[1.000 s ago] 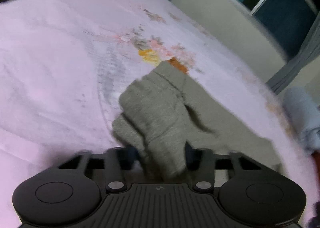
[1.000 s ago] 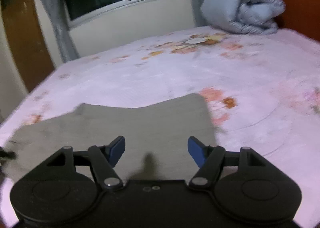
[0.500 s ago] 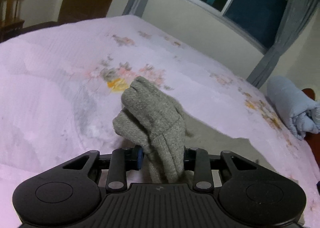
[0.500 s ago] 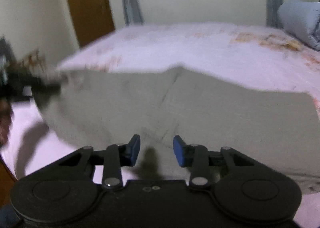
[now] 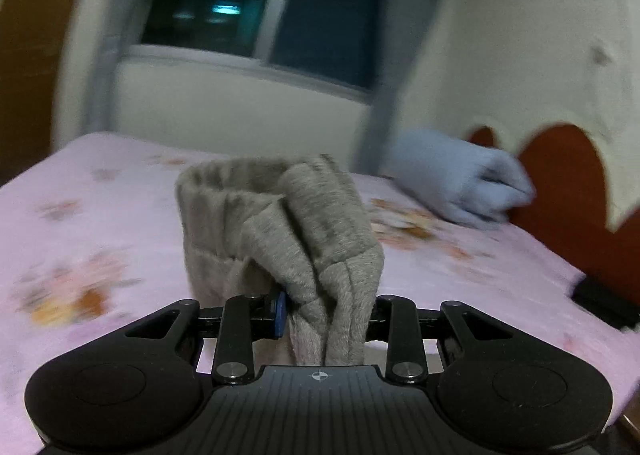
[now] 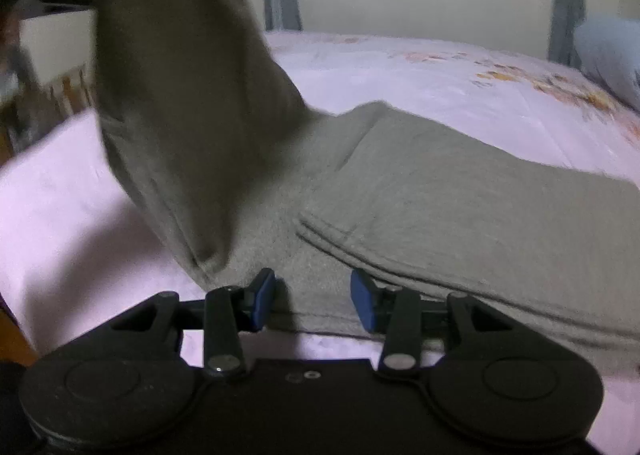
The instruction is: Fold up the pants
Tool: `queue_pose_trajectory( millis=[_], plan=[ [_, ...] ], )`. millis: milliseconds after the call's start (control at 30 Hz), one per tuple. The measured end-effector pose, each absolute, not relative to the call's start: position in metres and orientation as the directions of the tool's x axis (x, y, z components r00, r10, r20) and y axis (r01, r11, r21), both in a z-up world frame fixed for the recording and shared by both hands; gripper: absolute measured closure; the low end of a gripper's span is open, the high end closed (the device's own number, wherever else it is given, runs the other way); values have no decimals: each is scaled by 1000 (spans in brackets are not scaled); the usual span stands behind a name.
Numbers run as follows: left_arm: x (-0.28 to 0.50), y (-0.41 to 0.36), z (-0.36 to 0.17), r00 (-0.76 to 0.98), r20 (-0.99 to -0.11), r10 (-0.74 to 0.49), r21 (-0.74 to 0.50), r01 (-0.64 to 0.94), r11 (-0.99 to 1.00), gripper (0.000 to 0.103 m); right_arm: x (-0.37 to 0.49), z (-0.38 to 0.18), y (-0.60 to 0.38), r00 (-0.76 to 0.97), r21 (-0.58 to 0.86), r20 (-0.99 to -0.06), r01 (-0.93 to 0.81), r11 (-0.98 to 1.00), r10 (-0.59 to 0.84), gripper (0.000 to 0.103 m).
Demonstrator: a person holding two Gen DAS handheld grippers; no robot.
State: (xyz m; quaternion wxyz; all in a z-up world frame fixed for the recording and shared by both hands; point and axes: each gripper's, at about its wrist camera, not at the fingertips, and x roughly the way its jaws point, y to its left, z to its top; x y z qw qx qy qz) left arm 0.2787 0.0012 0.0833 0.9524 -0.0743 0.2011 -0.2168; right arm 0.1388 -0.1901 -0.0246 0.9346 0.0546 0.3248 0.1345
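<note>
Your left gripper (image 5: 326,313) is matte black with two round discs, silver pivot screws, a ribbed centre plate with a small white crosshair mark, and blue jaw pads. Your right gripper (image 6: 313,301) matches it, but its centre plate is smooth with two tiny holes.

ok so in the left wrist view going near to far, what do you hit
left tongs shut on the bunched grey pants → pink floral bedsheet → rolled blue blanket → dark window
</note>
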Motion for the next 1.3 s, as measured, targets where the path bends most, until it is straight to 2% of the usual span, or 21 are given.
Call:
queue_pose_trajectory(
  millis=[67, 133, 233, 300, 333, 400, 433, 467, 500, 533, 567, 667, 767, 867, 933, 1033, 1100, 1167, 1233, 1267, 1300],
  plan=[
    [282, -45, 85, 776, -354, -522, -204, 481, 853, 71, 116, -15, -231, 813, 295, -522, -112, 949, 259, 67],
    [281, -99, 77, 707, -379, -597, -166, 583, 795, 71, 96, -9, -283, 854, 361, -497, 41, 932, 154, 66],
    [288, -174, 39, 552, -493, -673, -207, 677, 707, 71, 72, 2, -367, 883, 462, -468, 284, 841, -41, 66],
    [287, -218, 4, 459, -606, -650, -198, 704, 682, 70, 57, 13, -416, 875, 481, -449, 406, 777, -179, 59],
    [285, -237, -18, 447, -670, -592, -179, 677, 714, 70, 54, 18, -438, 867, 483, -451, 436, 760, -211, 56],
    [271, -246, -26, 497, -662, -561, -126, 664, 737, 65, 54, 24, -467, 846, 470, -486, 464, 751, -218, 40],
    [262, -243, -21, 531, -643, -552, -93, 662, 744, 62, 55, 27, -475, 847, 475, -495, 453, 755, -196, 40],
    [256, -237, -14, 540, -640, -546, -83, 658, 749, 51, 52, 29, -480, 856, 483, -481, 438, 758, -188, 40],
    [249, -227, -4, 549, -636, -543, -87, 648, 757, 24, 48, 32, -482, 865, 485, -467, 423, 766, -182, 40],
    [241, -214, 2, 562, -612, -556, -102, 641, 761, 9, 49, 34, -482, 870, 483, -466, 401, 778, -159, 40],
    [231, -196, 14, 594, -557, -581, -129, 629, 767, 0, 52, 35, -481, 874, 482, -465, 380, 790, -136, 40],
    [227, -139, 39, 591, -478, -650, -299, 586, 753, 0, 63, 39, -464, 900, 493, -432, 285, 822, -53, 40],
    [234, -86, 53, 665, -429, -612, -375, 485, 790, 0, 93, 49, -432, 921, 493, -385, 155, 856, 56, 41],
    [250, -52, 55, 739, -517, -432, -278, 332, 901, 0, 130, 52, -387, 888, 427, -420, 13, 904, 185, 41],
    [261, -34, 51, 748, -559, -358, -261, 251, 932, 0, 153, 46, -357, 848, 386, -464, -66, 920, 255, 49],
    [268, -4, 36, 729, -621, -288, -262, 152, 953, 0, 176, 19, -339, 731, 272, -643, -59, 961, 227, 56],
    [265, 10, 22, 720, -643, -261, -262, 114, 958, 0, 168, -5, -353, 697, 193, -703, -6, 981, 142, 92],
    [260, 11, 7, 711, -653, -261, -275, 98, 956, 0, 149, -12, -373, 715, 245, -679, 8, 969, 166, 93],
    [270, 4, -8, 699, -664, -266, -287, 91, 954, 0, 145, 1, -368, 728, 219, -669, -1, 976, 151, 93],
    [269, 3, -11, 694, -662, -283, -296, 105, 949, 0, 149, 9, -366, 748, 207, -649, 3, 978, 136, 87],
    [273, -9, -19, 692, -660, -294, -300, 116, 947, 0, 150, 22, -362, 791, 194, -603, 16, 981, 107, 77]
  ],
)
